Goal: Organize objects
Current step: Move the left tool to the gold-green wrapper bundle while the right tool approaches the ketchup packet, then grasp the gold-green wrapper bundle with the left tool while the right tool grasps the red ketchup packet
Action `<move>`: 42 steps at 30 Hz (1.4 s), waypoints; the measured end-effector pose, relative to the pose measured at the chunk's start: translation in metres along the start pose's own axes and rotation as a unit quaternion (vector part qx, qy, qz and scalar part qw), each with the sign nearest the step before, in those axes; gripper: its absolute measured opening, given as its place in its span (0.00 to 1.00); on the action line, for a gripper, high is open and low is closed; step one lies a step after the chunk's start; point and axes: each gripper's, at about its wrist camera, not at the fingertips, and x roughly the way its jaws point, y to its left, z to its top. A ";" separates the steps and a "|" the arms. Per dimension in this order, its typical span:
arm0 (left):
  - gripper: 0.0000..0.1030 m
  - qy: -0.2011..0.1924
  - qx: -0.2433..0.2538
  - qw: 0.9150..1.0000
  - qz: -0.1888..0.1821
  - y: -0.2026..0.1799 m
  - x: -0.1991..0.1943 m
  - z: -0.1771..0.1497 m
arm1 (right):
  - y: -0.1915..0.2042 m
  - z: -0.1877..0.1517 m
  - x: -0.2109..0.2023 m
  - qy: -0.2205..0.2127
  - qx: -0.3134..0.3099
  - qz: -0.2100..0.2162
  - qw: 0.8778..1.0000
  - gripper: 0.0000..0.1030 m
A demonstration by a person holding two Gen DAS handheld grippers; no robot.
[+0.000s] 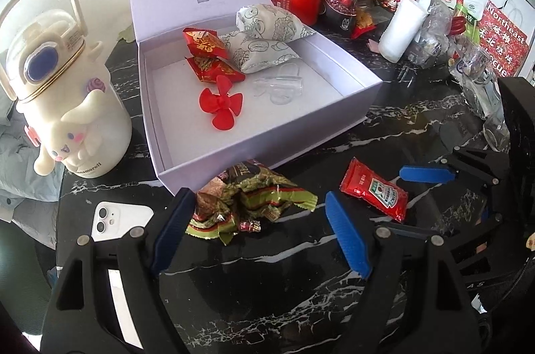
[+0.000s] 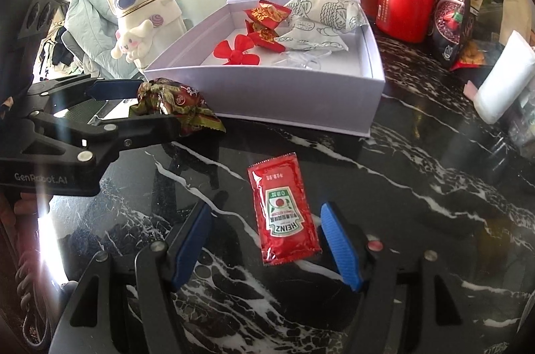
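Black white-veined marble tabletop (image 2: pixel 418 173) is gleaming under both claws. Left gripper (image 1: pixel 257 220) is hanging apart around a crumpled snack wrapper (image 1: pixel 247 200); right gripper (image 2: pixel 267 240), apart, is straddling a Heinz ketchup sachet (image 2: pixel 284 210), the lavender gift box (image 2: pixel 301 96) just beyond.

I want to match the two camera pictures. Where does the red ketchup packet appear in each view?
Left wrist view: the ketchup packet lies lower right of centre on the black marble table, between the blue fingers of the other hand-held gripper.
Right wrist view: the ketchup packet lies low at centre, between this camera's own blue fingers, not pinched.
Shared landmark: the open lilac box behind it.
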 end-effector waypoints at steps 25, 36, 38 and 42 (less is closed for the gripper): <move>0.84 0.025 -0.004 1.000 0.005 0.006 0.027 0.004 | 0.001 -0.002 0.006 -0.007 -0.042 -0.030 0.999 0.35; 0.65 0.016 -0.031 0.999 -0.007 0.015 0.035 -0.004 | -0.004 -0.001 0.005 -0.015 -0.024 -0.019 0.999 0.31; 0.56 0.013 -0.040 0.999 -0.008 0.016 0.032 -0.005 | -0.007 -0.001 0.005 -0.015 -0.015 -0.015 1.000 0.28; 0.49 0.015 -0.028 0.999 -0.022 0.010 0.026 -0.008 | -0.011 -0.002 0.002 -0.015 0.001 0.001 1.000 0.25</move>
